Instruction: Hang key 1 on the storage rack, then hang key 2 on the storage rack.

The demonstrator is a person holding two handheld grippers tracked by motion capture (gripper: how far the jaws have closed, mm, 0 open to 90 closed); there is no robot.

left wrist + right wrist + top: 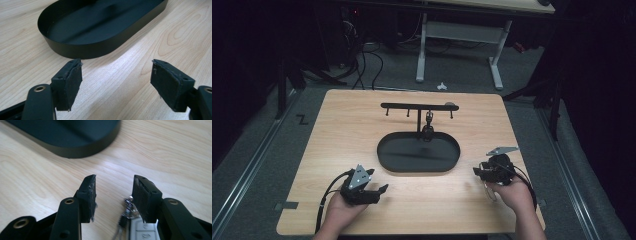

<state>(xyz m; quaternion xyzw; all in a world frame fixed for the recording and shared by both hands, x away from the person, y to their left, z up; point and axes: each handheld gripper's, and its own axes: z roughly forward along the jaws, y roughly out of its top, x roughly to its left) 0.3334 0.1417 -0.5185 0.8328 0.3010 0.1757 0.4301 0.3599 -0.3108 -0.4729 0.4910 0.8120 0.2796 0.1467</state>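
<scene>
A black oval tray (pixel 412 156) lies mid-table, with a black T-shaped hook rack (pixel 419 106) rising from its far rim. A small dark item (pixel 428 123) hangs from one hook. My left gripper (pixel 379 192) rests near the front left of the table, jaws wide open and empty (pixel 116 72), facing the tray's wall (pixel 82 47). My right gripper (pixel 478 172) is at the front right, open (pixel 113 187). A white key fob (pixel 140 230) with a metal ring (pixel 128 211) lies on the wood low beside its right jaw. A ring (pixel 488 191) also glints by the right hand.
The wooden table (pixel 347 130) has bare room on all sides of the tray. The tray's end (pixel 75 151) lies ahead-left of the right gripper. On the floor beyond stand a white desk frame (pixel 462 35) and cables (pixel 367 60). Dark curtains flank both sides.
</scene>
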